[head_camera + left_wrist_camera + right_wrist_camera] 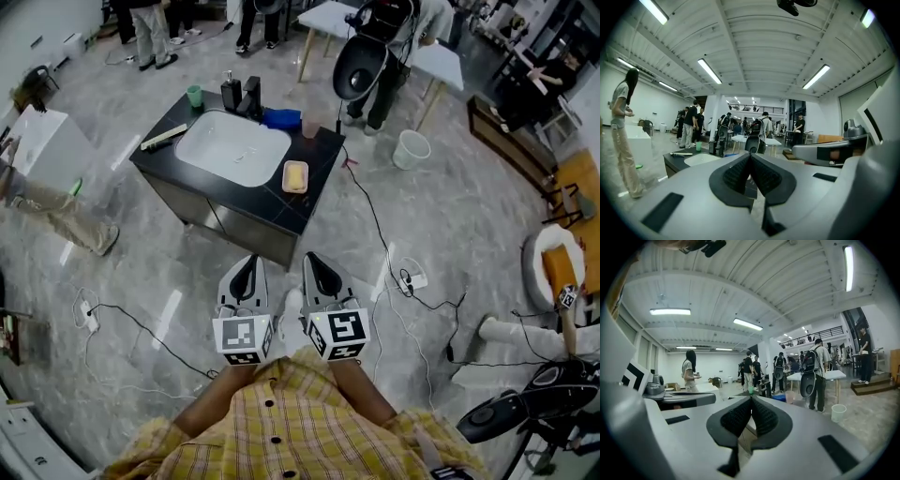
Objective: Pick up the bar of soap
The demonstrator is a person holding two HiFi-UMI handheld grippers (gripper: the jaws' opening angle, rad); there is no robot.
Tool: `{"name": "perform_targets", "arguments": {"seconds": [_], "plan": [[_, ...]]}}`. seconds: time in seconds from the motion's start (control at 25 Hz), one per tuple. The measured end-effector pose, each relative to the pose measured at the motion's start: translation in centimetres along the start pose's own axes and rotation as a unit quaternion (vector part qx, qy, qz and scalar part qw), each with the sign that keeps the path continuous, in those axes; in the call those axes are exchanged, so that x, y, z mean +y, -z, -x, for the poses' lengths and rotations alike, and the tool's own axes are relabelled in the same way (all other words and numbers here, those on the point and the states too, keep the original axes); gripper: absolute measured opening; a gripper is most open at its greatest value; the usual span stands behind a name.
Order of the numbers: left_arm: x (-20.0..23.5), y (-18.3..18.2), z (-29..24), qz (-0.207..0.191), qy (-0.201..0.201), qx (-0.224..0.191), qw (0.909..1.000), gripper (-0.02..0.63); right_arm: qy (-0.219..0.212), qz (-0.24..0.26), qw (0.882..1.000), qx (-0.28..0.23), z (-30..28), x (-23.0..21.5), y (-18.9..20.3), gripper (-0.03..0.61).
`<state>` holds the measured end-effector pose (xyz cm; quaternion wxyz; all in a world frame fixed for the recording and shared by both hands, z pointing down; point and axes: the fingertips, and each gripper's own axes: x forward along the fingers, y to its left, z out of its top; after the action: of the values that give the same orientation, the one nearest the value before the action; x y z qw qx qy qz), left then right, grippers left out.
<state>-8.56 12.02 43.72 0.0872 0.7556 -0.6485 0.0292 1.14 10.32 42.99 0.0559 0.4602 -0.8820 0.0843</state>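
A yellow bar of soap [295, 175] lies in a small dish on the right part of a black sink counter [302, 212], beside the white basin [232, 148]. Both grippers hang side by side in front of the person's chest, well short of the counter. The left gripper [247, 262] is shut with nothing in it, its jaws meeting at the tips [750, 153]. The right gripper [310, 257] is shut and empty too, its pads pressed together [751, 398]. The soap itself is hidden in both gripper views.
On the counter stand a green cup [194, 95], a black dispenser [231, 92], a blue cloth [281, 118], a pink cup [310, 125] and a toothbrush [163, 139]. Cables [384, 246] trail over the floor. A white bucket [411, 148], tables and several people stand beyond.
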Motion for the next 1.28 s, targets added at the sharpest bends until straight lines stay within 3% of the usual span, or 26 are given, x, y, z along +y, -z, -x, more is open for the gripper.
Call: {"name": "perform_targets", "arguments": {"seconds": [0.36, 0.72, 1.04, 1.28], "plan": [[2.3, -2.6, -11.8, -0.014, -0.020, 0.023, 0.9994, 0.011, -0.001, -0.045, 0.999, 0.029, -10.1, -8.1, -1.7, 0.018], [2.7, -3.8, -22.0, -0.028, -0.032, 0.042, 0.9982, 0.011, 0.000, -0.047, 0.996, 0.073, -17.9, -14.5, -2.3, 0.020], [2.7, -4.0, -26.1, -0.029, -0.044, 0.059, 0.9969, 0.011, -0.005, -0.062, 0.994, 0.085, -21.4, -17.8, -2.4, 0.020], [3.8, -4.3, -27.3, -0.031, -0.047, 0.065, 0.9963, 0.011, 0.015, -0.070, 0.992, 0.108, -23.3, -18.6, -1.6, 0.020]]}}
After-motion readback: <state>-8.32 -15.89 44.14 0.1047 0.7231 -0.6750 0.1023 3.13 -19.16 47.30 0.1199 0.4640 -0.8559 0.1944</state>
